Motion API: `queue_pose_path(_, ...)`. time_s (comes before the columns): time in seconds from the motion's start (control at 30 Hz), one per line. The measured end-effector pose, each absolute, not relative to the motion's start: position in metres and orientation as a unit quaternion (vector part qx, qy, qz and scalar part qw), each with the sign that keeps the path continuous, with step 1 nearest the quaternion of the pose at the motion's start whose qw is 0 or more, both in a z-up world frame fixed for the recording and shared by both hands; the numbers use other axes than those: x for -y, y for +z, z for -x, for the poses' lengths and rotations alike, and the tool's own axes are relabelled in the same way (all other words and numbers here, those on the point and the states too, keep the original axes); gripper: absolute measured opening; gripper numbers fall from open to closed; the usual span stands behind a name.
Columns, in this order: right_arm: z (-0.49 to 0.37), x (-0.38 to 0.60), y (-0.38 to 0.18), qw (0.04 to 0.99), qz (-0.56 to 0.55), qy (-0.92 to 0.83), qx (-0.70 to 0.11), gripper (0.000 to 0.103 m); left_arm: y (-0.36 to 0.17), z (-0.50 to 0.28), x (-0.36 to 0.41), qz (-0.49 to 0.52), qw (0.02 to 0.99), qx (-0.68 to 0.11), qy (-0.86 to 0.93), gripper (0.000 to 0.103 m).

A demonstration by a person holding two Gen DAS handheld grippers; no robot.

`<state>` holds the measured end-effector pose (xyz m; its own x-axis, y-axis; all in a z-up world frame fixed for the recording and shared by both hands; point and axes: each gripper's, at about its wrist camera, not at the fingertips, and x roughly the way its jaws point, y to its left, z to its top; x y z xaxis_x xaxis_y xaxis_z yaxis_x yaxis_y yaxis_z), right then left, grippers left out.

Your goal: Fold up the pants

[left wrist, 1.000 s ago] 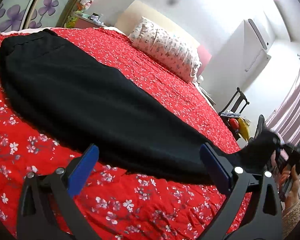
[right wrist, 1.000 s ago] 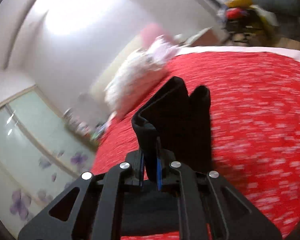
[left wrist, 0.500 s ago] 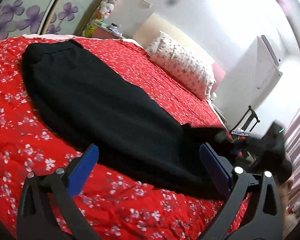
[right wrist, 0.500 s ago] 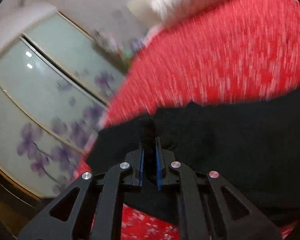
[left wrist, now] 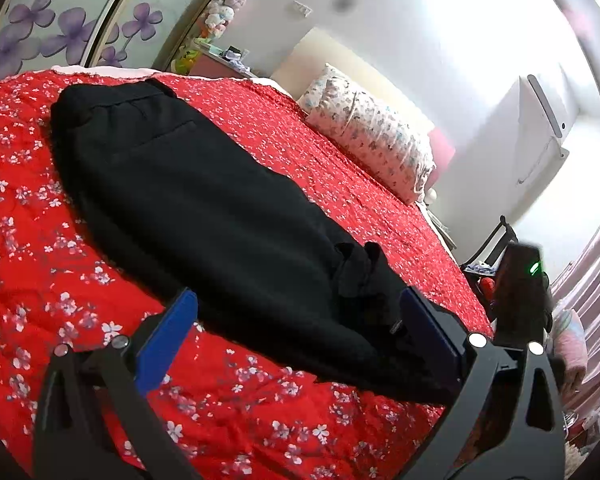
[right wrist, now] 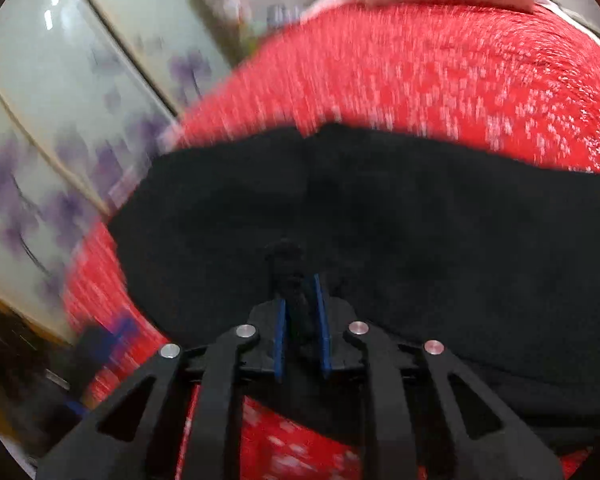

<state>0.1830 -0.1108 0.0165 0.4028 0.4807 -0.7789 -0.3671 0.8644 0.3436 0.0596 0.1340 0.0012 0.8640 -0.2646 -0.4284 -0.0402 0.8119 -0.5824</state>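
Black pants (left wrist: 204, 200) are lying lengthwise across the middle of a red floral bedspread (left wrist: 32, 272), leaving open bedspread on both long sides. A pillow (left wrist: 372, 140) is blocking the headboard edge, well apart from the pants.

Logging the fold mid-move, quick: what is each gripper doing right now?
Left gripper: open, holding nothing.
Right gripper: closed on the pants leg end.

No text, label, brand, number or sign can be read in either view; the right wrist view is blurred throughout, and the left wrist view shows no lettering on any surface
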Motion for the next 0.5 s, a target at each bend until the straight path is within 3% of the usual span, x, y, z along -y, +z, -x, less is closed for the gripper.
queue_pose_path(0.03, -0.178, 0.111, 0.019, 0.835, -0.046, 0.266, -0.480, 0.025, 0.002, -0.060, -0.133, 0.301, 0.917, -0.254, -0.062, 0.101)
queue_pose_path(0.07, -0.174, 0.111, 0.021, 0.830, -0.045, 0.279, -0.481, 0.051, 0.002, -0.061, -0.134, 0.301, 0.917, -0.254, -0.063, 0.101)
queue_pose_path(0.13, -0.166, 0.113, 0.027, 0.817, -0.054, 0.307, -0.486, 0.081, 0.002, -0.061, -0.135, 0.303, 0.917, -0.252, -0.062, 0.101)
queue_pose_path(0.3, -0.168, 0.131, 0.066, 0.847, -0.131, 0.327, -0.398, 0.076, 0.002, -0.060, -0.140, 0.311, 0.916, -0.248, -0.058, 0.101)
queue_pose_path(0.5, -0.236, 0.157, 0.046, 0.823, -0.283, 0.277, -0.407, 0.076, 0.000, -0.064, -0.140, 0.304, 0.917, -0.254, -0.054, 0.101)
